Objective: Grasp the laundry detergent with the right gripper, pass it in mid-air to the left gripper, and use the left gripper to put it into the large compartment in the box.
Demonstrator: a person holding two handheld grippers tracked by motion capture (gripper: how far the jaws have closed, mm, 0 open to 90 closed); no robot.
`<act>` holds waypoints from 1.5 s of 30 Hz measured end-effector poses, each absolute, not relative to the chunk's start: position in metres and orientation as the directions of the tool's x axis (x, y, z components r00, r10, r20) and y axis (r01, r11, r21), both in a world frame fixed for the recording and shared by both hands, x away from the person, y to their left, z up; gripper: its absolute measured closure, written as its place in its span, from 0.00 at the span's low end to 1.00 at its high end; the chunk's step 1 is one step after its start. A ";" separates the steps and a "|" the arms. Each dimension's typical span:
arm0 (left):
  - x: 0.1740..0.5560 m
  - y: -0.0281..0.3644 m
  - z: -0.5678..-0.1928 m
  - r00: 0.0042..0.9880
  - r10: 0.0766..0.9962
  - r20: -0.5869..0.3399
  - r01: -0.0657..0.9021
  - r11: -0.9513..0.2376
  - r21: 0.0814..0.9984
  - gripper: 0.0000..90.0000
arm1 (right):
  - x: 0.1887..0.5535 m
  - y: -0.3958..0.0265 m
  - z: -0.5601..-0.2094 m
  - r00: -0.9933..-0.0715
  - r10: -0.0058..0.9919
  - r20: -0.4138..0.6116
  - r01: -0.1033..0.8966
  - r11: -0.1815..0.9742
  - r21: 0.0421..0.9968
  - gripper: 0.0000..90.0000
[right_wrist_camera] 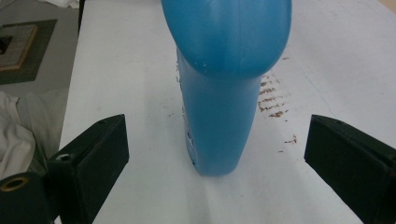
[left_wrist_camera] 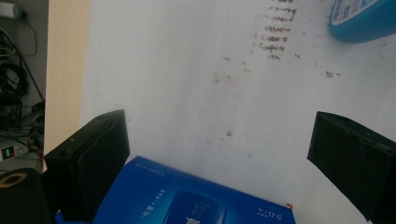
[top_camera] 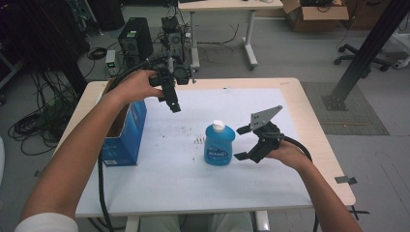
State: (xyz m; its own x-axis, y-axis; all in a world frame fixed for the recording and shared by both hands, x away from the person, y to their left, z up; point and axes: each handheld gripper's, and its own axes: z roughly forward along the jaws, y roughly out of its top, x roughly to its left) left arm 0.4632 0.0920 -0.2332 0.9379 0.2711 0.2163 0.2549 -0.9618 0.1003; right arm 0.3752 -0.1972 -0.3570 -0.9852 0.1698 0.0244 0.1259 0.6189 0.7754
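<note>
A blue bottle (top_camera: 219, 145) with a white cap stands upright on the white sheet (top_camera: 159, 179), near the table's middle. My right gripper (top_camera: 241, 143) is open just right of it, one jaw on each side of its level. In the right gripper view the bottle (right_wrist_camera: 224, 84) stands close ahead, between the spread jaws of the gripper (right_wrist_camera: 217, 140) but untouched. An open blue cardboard box (top_camera: 121, 130) stands at the table's left edge. My left gripper (top_camera: 174, 104) hangs above the sheet to the right of the box's far end, open and holding nothing (left_wrist_camera: 219, 135). The box's printed face (left_wrist_camera: 196, 200) lies below its jaws.
Brown specks (top_camera: 199, 140) mark the sheet left of the bottle, and the specks (left_wrist_camera: 275, 32) also show in the left gripper view. The wooden table edge (top_camera: 333, 159) runs at the right. On the floor behind are a computer tower (top_camera: 135, 41), cables and a second table (top_camera: 227, 5).
</note>
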 end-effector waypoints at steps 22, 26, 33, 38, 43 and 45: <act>0.465 0.092 -0.235 0.937 0.274 0.217 0.259 -0.961 0.097 0.06 | 0.378 -0.192 -0.369 -0.982 0.185 0.032 0.138 0.593 0.794 0.07; 0.465 0.091 -0.235 0.936 0.275 0.218 0.259 -0.961 0.096 0.06 | 0.378 -0.191 -0.372 -0.982 0.186 0.034 0.139 0.592 0.794 0.07; 0.465 0.094 -0.233 0.935 0.278 0.221 0.263 -0.960 0.095 0.07 | 0.379 -0.189 -0.373 -0.982 0.184 0.036 0.139 0.586 0.798 0.07; 0.464 0.096 -0.232 0.933 0.283 0.222 0.268 -0.958 0.098 0.07 | 0.379 -0.185 -0.374 -0.983 0.179 0.036 0.135 0.584 0.800 0.07; 0.464 0.095 -0.233 0.934 0.282 0.221 0.267 -0.959 0.096 0.07 | 0.378 -0.181 -0.376 -0.984 0.175 0.037 0.133 0.576 0.806 0.07; 0.464 0.095 -0.233 0.934 0.281 0.220 0.265 -0.959 0.097 0.07 | 0.378 -0.179 -0.377 -0.984 0.173 0.038 0.132 0.574 0.808 0.07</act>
State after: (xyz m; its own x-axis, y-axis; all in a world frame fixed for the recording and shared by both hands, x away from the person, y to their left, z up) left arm 0.4639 0.0946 -0.2329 0.9341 0.2807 0.2205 0.2654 -0.9592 0.0971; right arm 0.3781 -0.1786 -0.3771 -0.9841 0.1733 0.0381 0.1324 0.5740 0.8081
